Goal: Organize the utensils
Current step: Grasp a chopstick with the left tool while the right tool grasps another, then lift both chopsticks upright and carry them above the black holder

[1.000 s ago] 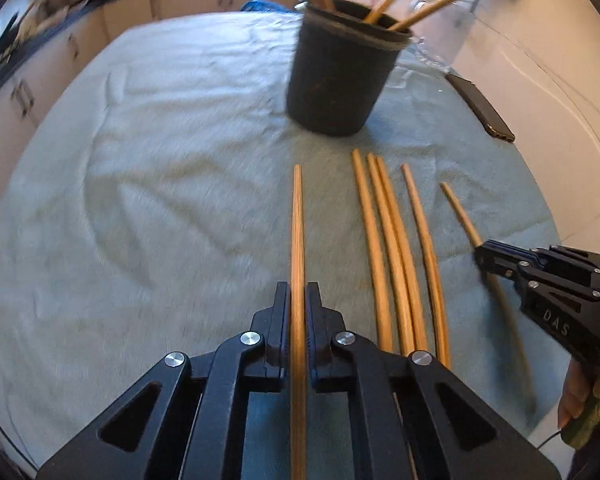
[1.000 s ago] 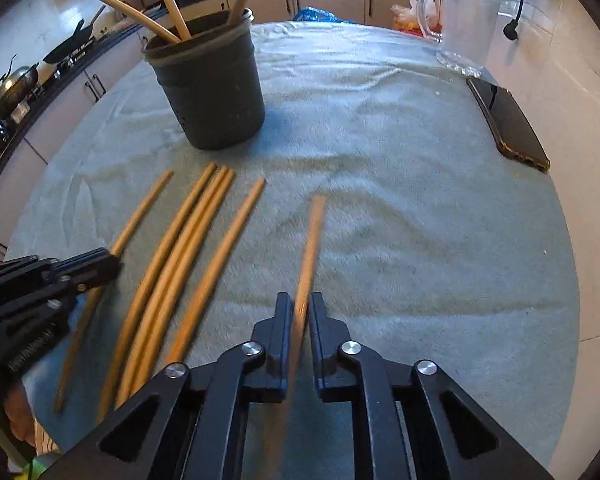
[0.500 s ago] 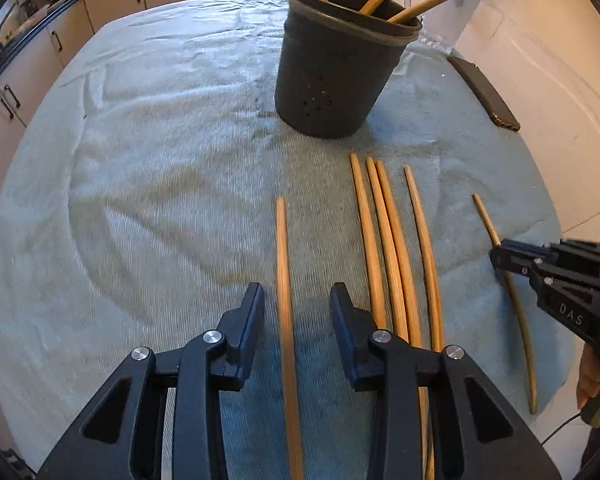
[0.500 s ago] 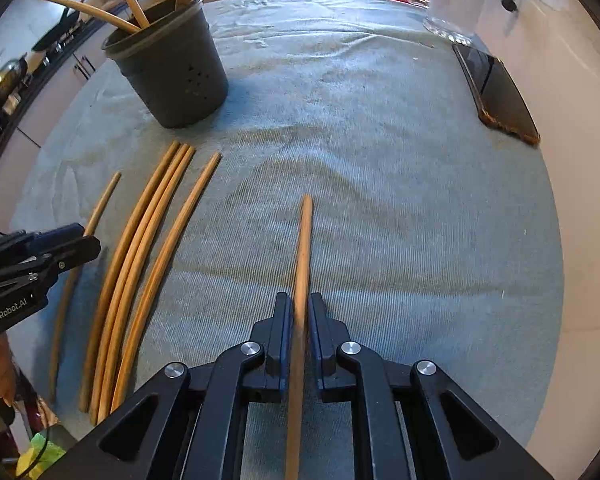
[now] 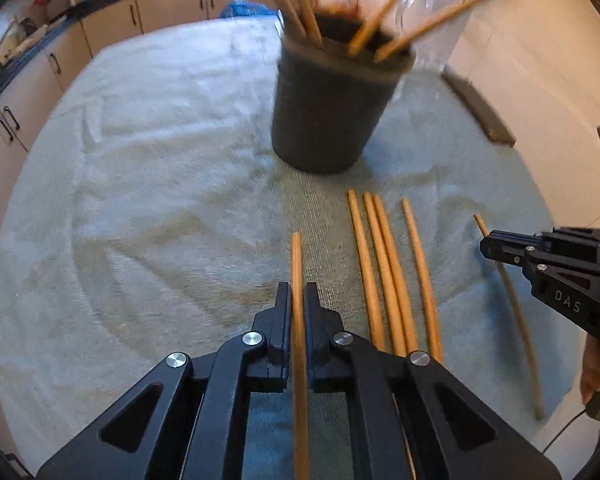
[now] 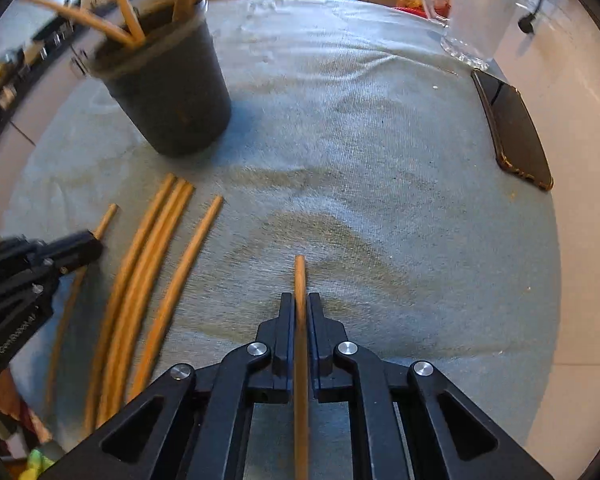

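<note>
In the left wrist view my left gripper (image 5: 298, 296) has its jaws closing tight on a wooden chopstick (image 5: 296, 256), with the pads pressed on both sides of it. My right gripper (image 6: 300, 304) is shut on another chopstick (image 6: 300, 276), whose tip pokes out ahead. Each gripper shows in the other's view: the right gripper (image 5: 486, 246) at the right edge, the left gripper (image 6: 94, 246) at the left edge. Several loose chopsticks (image 5: 384, 272) (image 6: 140, 272) lie side by side on the cloth between them. Beyond stands a black holder (image 5: 328, 108) (image 6: 172, 96) with several chopsticks leaning in it.
A grey-green cloth (image 6: 360, 160) covers the round table. A dark phone (image 6: 512, 132) lies at the right edge, and a glass mug (image 6: 476, 16) stands behind it. Kitchen cabinets (image 5: 172, 8) run along the far side. A hand (image 5: 592, 368) holds the right gripper's handle.
Half a second ago my left gripper stood open around its chopstick; now it is shut on it again. The right gripper kept its grip. Both views have shifted slightly toward the holder.
</note>
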{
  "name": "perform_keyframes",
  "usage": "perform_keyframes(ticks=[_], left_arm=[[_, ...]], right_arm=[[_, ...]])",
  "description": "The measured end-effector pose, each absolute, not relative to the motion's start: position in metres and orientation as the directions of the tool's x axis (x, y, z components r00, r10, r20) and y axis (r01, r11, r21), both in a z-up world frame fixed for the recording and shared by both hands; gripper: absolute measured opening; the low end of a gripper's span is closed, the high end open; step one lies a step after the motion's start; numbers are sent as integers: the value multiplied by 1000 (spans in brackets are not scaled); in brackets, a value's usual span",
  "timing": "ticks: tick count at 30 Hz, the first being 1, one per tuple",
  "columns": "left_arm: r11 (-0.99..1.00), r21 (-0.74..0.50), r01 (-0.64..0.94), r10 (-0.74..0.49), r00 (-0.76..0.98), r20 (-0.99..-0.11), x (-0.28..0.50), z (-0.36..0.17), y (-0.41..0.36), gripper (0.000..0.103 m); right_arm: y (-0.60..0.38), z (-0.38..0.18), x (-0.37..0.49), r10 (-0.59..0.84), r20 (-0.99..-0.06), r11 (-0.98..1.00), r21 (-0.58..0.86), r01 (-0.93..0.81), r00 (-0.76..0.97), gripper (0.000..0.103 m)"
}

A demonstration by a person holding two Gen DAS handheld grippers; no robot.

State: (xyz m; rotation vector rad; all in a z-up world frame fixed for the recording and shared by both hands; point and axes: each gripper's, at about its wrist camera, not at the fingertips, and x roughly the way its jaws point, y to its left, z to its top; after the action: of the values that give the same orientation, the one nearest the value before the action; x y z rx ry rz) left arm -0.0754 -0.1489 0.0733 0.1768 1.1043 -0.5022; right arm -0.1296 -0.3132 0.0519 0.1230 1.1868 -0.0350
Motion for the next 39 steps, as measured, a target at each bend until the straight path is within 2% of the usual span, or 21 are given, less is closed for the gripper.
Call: perform_keyframes(ticks=[8, 15, 29, 39], left_arm=[[872, -67, 484, -368, 560, -743, -121, 154, -116, 6], [868, -9, 496, -385, 661, -645, -159, 186, -103, 6], [873, -87, 480, -446, 713, -542, -193, 216, -75, 6], [865, -148, 479, -491, 750, -443, -168, 264, -81, 6]], right_arm=[[-307, 138, -176, 44, -764, 990, 118, 73, 644, 7], [-303, 174, -202, 43, -664, 987, 142, 70, 746, 7], [-283, 196, -229, 56, -600, 993, 113, 16, 798, 7], [-293, 222, -213, 71, -538, 988, 154, 15, 840, 7]])
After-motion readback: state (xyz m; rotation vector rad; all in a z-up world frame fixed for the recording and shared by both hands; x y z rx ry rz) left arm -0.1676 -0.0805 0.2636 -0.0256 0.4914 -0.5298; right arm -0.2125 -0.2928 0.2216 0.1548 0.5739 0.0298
